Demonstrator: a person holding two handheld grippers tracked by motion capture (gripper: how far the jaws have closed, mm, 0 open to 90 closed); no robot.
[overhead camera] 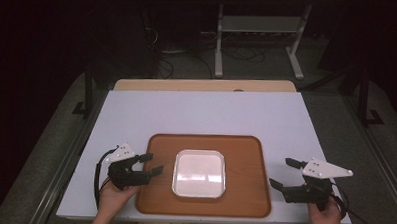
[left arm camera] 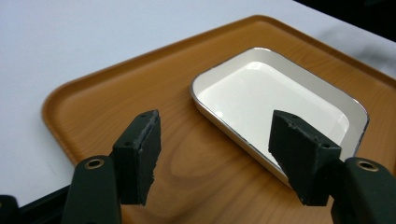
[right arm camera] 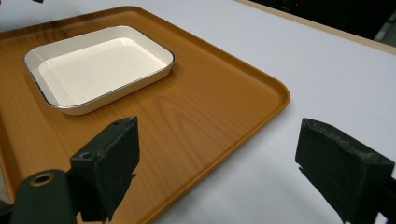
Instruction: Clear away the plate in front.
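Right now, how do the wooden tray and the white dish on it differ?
The wooden tray is brown, wide and shallow-lipped; the white dish is smaller, glossy, with a thin dark rim line. The tray lies on the table; the dish lies on the tray. Both are rounded rectangles, lying flat.

My two-jaw left gripper (overhead camera: 152,163): matte black, pale grey three-cornered plate on top. My right gripper (overhead camera: 283,173): same black, same grey plate. Rectangular wooden tray (overhead camera: 156,190), centre of high view: orange-brown, wavy grain pattern. Shallow rounded enamel dish (overhead camera: 199,173): glossy white, thin dark rim line. Flat tabletop (overhead camera: 211,112): plain pale lavender-white.
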